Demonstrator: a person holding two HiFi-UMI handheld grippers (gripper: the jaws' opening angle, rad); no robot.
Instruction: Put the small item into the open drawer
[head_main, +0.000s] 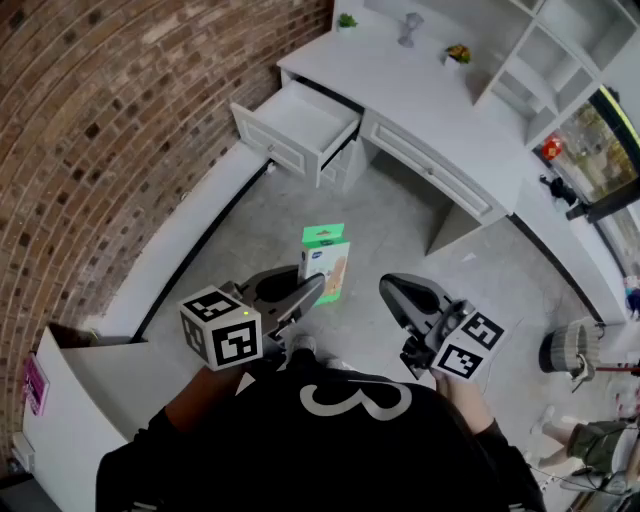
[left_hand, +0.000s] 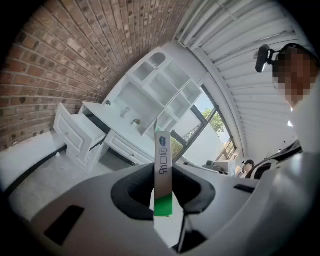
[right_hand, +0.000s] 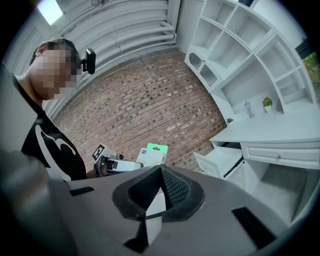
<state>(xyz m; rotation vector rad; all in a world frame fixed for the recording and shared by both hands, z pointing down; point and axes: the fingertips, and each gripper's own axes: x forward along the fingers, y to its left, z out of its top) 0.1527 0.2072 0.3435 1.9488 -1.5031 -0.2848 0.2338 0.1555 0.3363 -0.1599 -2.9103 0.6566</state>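
Observation:
A small white box with a green top (head_main: 325, 262) is held upright above the grey floor, with my left gripper (head_main: 313, 290) shut on its lower part. In the left gripper view the box (left_hand: 163, 170) shows edge-on between the dark pads (left_hand: 132, 192). The open white drawer (head_main: 298, 124) juts out of the desk's left end, well ahead of the box; it also shows as the drawer (left_hand: 75, 131) and the drawer (right_hand: 223, 162). My right gripper (head_main: 386, 288) hovers to the right of the box, shut with nothing in it. The right gripper view shows the box (right_hand: 152, 154).
A brick wall (head_main: 120, 110) runs along the left. The white desk (head_main: 430, 110) carries small plants and a figurine, with shelves (head_main: 560, 60) behind. A striped basket (head_main: 571, 349) stands at the right, a white cabinet (head_main: 70, 400) at lower left.

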